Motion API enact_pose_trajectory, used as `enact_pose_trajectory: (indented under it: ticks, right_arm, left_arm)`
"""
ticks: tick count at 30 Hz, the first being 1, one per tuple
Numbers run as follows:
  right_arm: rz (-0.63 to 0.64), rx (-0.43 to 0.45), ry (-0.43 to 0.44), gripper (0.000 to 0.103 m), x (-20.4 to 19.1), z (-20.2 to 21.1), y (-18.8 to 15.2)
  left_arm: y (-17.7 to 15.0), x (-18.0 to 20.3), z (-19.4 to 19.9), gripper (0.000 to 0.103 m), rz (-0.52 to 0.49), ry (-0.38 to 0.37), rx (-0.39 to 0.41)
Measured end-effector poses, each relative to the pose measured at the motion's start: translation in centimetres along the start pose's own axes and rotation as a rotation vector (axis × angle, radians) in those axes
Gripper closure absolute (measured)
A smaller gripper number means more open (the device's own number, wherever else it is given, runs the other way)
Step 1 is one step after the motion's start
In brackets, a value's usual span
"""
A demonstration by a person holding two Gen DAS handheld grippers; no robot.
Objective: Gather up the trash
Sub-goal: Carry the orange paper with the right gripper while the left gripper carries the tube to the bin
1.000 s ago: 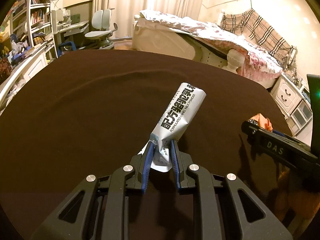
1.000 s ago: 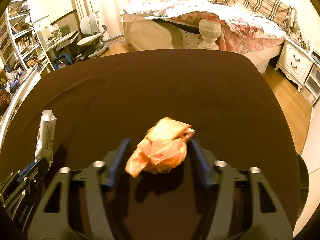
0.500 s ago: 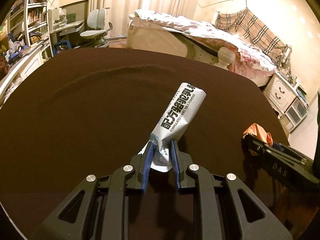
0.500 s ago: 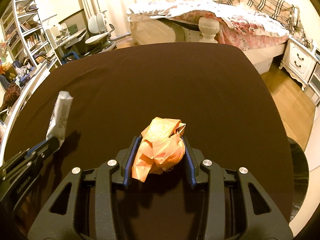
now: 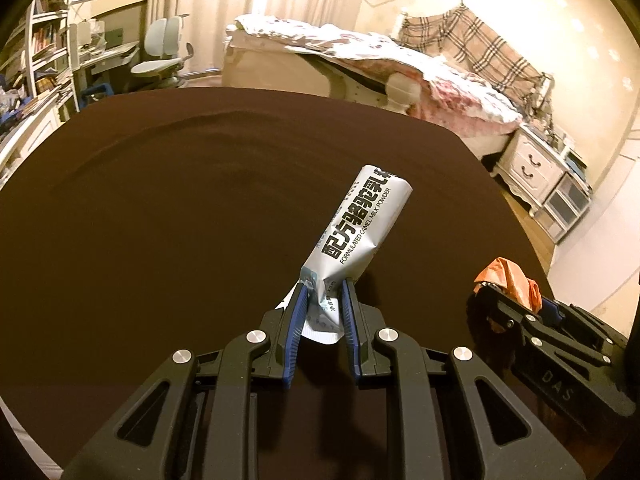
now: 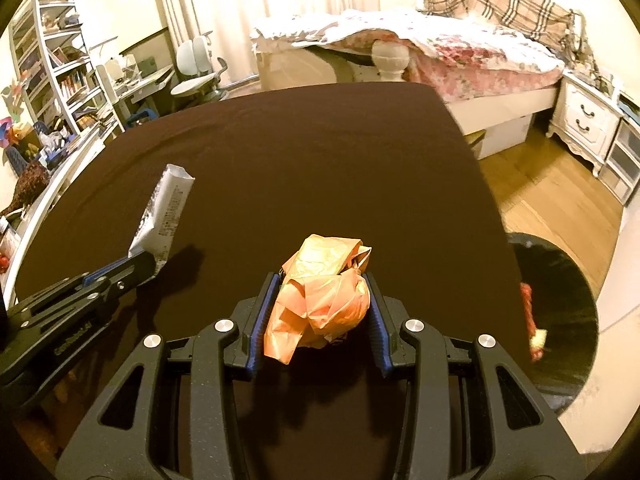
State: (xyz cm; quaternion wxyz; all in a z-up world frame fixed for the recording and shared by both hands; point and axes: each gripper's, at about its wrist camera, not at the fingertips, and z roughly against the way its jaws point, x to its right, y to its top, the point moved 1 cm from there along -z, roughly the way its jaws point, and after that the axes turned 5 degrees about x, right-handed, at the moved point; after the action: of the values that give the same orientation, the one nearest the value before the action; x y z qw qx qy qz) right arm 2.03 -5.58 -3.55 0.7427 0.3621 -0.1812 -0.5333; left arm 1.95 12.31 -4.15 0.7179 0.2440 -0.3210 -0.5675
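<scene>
Both hand-held grippers [image 5: 324,300] [image 6: 318,304] angled downward, loaded.

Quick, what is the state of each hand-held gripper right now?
Left hand-held gripper: closed on the camel milk powder sachet.
Right hand-held gripper: closed on the crumpled orange plastic bag.

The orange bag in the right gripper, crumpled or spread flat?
Crumpled: the orange plastic bag is a wrinkled wad pinched between the right gripper's blue pads.
</scene>
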Motion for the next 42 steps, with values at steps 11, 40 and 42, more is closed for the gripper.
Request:
enact_pose_trajectory:
  ticks: [11, 40, 42]
  right_arm:
    - [-0.056, 0.044, -0.080, 0.063, 4.5, 3.1, -1.3]
    - [-0.234, 0.129, -0.311, 0.063, 16.0, 6.5, -2.1]
    - [-0.241, 0.128, -0.323, 0.063, 16.5, 6.2, -2.0]
  left_arm:
    - [-1.8, 4.7, 0.8, 0.082, -0.097, -0.033, 0.017]
    - [-1.7, 17.9, -1.3, 0.082, -0.312, -0.220, 0.017]
    - [-1.6, 18.9, -1.7, 0.082, -0.321, -0.226, 0.017]
